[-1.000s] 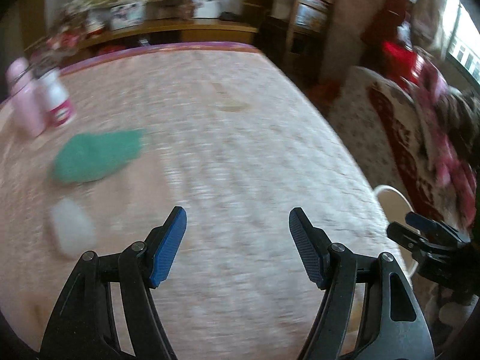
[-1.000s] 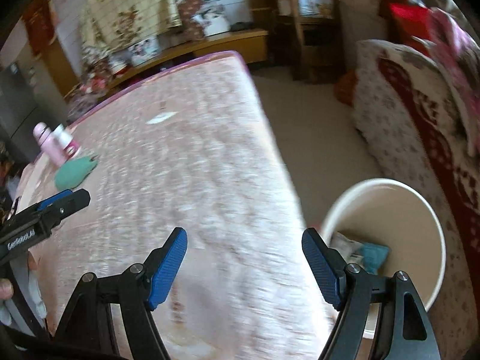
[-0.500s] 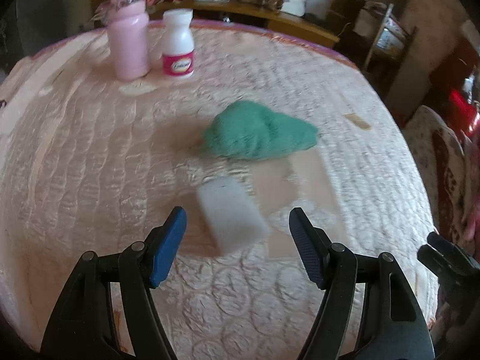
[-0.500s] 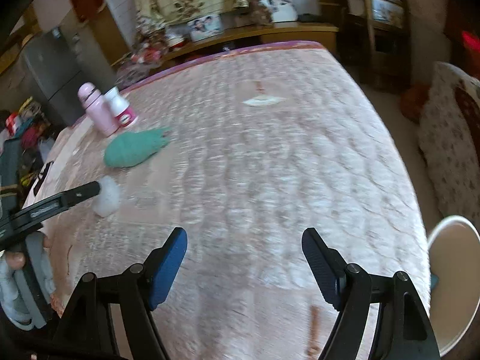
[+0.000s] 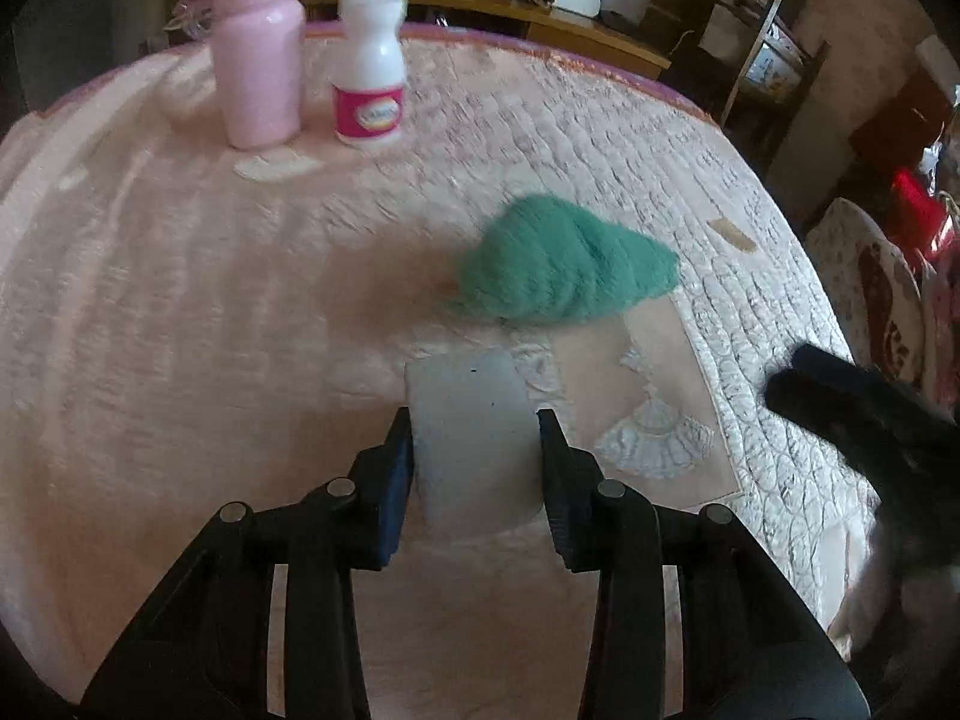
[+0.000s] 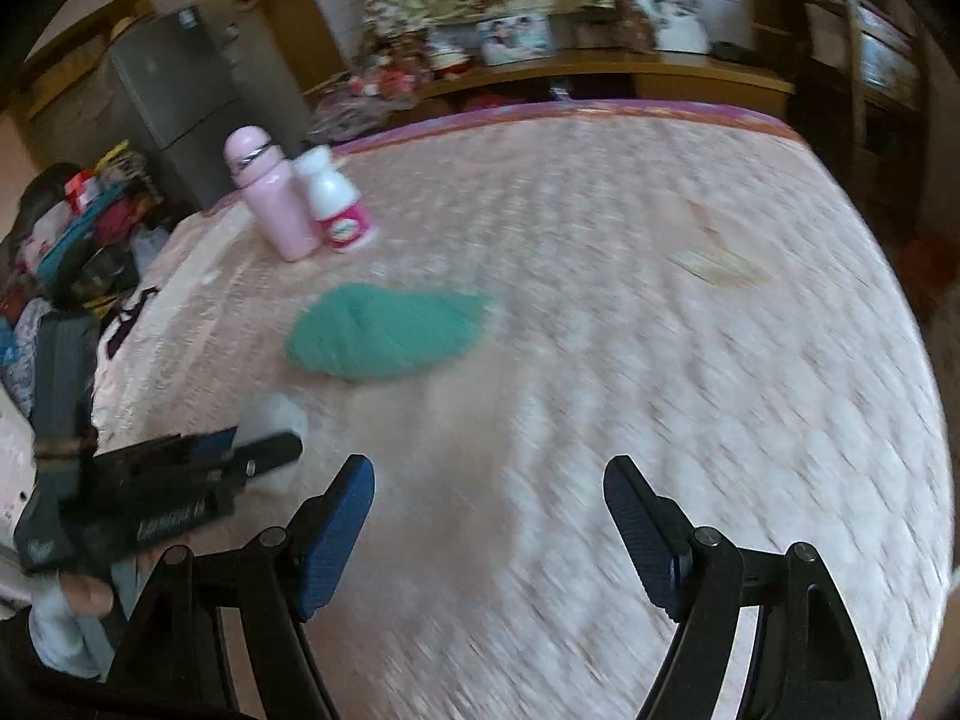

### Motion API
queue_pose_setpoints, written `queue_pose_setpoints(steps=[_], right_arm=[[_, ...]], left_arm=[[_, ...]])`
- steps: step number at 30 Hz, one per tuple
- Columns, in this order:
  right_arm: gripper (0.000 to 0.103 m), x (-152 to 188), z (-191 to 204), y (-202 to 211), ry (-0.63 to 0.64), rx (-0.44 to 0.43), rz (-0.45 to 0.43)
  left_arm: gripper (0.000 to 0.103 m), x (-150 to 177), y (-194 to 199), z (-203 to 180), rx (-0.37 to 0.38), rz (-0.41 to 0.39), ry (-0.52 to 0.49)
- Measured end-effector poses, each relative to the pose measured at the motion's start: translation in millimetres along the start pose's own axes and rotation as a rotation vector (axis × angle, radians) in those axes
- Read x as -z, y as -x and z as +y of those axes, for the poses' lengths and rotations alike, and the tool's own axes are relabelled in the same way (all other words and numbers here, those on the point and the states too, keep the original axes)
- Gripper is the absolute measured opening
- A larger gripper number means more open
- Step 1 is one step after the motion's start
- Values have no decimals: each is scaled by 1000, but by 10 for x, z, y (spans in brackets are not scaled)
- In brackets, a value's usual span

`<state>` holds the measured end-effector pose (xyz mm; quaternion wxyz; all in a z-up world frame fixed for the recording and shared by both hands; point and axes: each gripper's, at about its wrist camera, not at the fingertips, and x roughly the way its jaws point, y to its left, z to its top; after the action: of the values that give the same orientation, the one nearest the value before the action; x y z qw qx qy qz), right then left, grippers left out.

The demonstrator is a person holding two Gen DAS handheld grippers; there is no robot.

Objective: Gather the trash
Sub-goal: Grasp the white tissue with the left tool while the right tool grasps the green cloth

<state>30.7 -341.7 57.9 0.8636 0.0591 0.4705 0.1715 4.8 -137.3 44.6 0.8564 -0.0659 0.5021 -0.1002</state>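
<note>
A pale grey-white soft block (image 5: 471,450) lies on the pink quilted cover (image 5: 150,330). My left gripper (image 5: 474,414) straddles it; its jaws are closing, and both blue pads touch the block's sides. Just beyond lies a green fluffy cloth (image 5: 564,267). In the right wrist view the same cloth (image 6: 384,330) lies ahead and to the left. My right gripper (image 6: 489,474) hangs open above bare cover with nothing between its fingers. The left gripper (image 6: 264,450) shows at the left, with the white block (image 6: 273,414) at its tips.
A pink bottle (image 5: 258,60) and a white bottle with a pink label (image 5: 369,90) stand at the far left, with a flat white scrap (image 5: 276,167) in front of them. A tan paper scrap (image 6: 717,264) lies far right. Shelves and furniture surround the cover.
My left gripper moved over the white block and its jaws narrowed onto it. The right view swung left, away from the white bin, towards the green cloth and bottles.
</note>
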Motion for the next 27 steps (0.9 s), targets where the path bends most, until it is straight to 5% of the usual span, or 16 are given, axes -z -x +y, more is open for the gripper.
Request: queue_pose_setpoints(steps=[8, 16, 18, 21, 27], right_arm=[[83, -612, 529, -595, 196, -85, 20], [82, -694, 585, -1138, 274, -134, 126], [60, -640, 572, -1113, 247, -151, 111], [41, -479, 528, -895, 241, -159, 76], [38, -91, 312, -294, 134, -147, 10]], left_arm=[[36, -100, 181, 312, -33, -28, -1], [36, -129, 86, 341, -26, -25, 9], [36, -118, 75, 313, -25, -29, 6], [36, -90, 83, 251, -12, -29, 7], [36, 24, 143, -56, 24, -36, -21]])
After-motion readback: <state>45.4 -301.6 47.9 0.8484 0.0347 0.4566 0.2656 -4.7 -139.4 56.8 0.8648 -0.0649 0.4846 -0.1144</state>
